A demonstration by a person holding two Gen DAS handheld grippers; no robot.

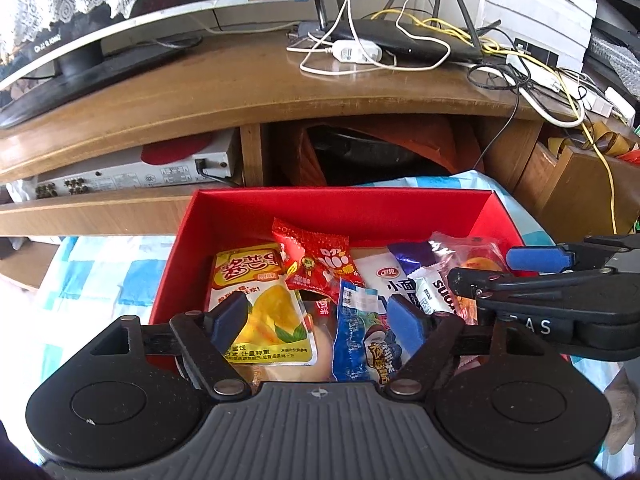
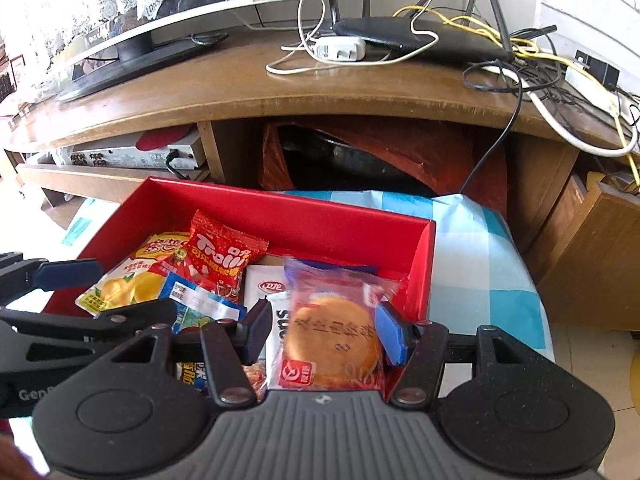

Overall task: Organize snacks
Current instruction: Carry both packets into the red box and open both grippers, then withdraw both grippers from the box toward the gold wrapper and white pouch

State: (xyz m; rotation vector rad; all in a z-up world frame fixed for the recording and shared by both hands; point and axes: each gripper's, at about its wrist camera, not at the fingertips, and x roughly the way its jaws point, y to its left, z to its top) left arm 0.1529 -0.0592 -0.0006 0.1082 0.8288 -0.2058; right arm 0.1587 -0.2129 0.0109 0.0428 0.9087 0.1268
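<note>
A red box [image 1: 248, 208] [image 2: 340, 220] holds several snack packets. In the left wrist view I see a yellow mango packet [image 1: 260, 300], a red Trolli candy packet [image 1: 320, 260] and a blue packet [image 1: 356, 336]. My left gripper [image 1: 320, 320] is open and empty above these. My right gripper [image 2: 324, 328] is open, its jaws on either side of a clear-wrapped round orange pastry [image 2: 332, 332] lying in the box's right end. The right gripper also shows in the left wrist view [image 1: 500, 268], and the left gripper in the right wrist view [image 2: 100, 288].
The box sits on a blue-and-white checked cloth [image 2: 480, 248]. Behind it stands a wooden TV cabinet [image 1: 240, 92] with a monitor [image 1: 80, 20], a router [image 1: 400, 36], a white charger [image 1: 356, 51] and tangled cables [image 1: 560, 92].
</note>
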